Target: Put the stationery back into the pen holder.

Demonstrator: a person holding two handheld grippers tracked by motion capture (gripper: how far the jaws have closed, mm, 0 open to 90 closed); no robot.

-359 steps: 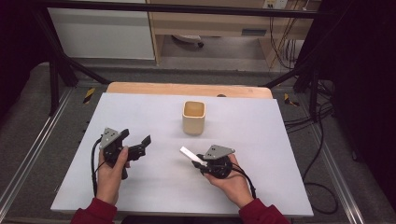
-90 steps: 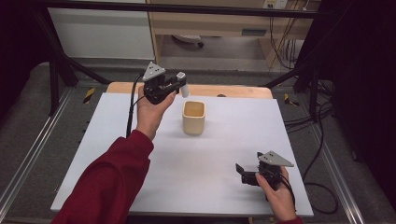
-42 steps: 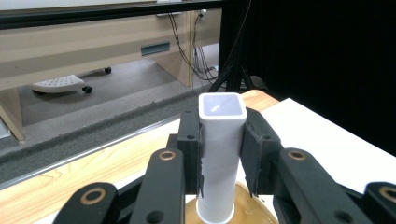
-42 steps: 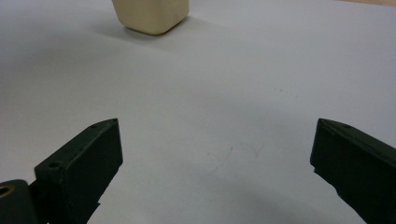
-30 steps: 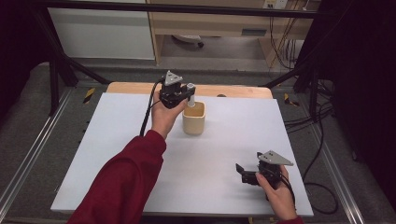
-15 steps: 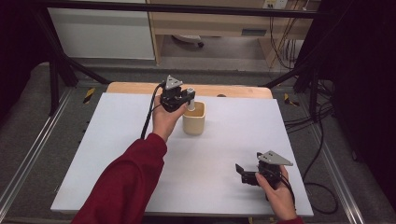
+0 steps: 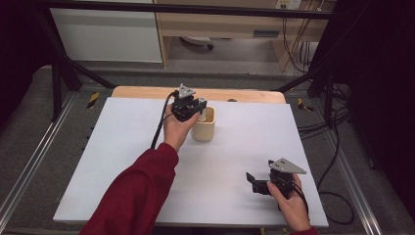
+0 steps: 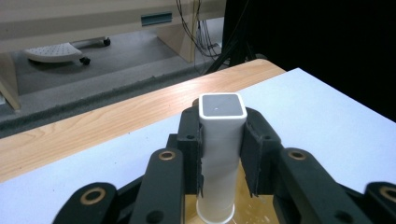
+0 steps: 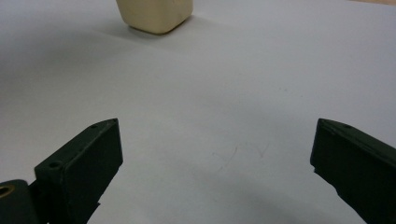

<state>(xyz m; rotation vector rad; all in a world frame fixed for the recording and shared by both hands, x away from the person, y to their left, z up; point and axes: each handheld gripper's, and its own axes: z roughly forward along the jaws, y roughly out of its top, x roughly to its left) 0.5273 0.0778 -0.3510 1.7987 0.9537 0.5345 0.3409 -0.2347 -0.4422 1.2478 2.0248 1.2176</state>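
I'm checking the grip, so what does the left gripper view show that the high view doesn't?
The left gripper view alone shows the white tube's square top with its dark centre, both jaws pressed to its sides, and its lower end inside the cup. The high view alone shows the right gripper open, low on the white table, and the whole beige cup. Both show the left gripper holding the tube upright over the cup.

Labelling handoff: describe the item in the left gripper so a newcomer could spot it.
Start at the white table and find the beige cup near its far edge. Over its mouth, the left gripper clamps an upright white stick with a rounded-square grey top face, its lower end inside the cup.
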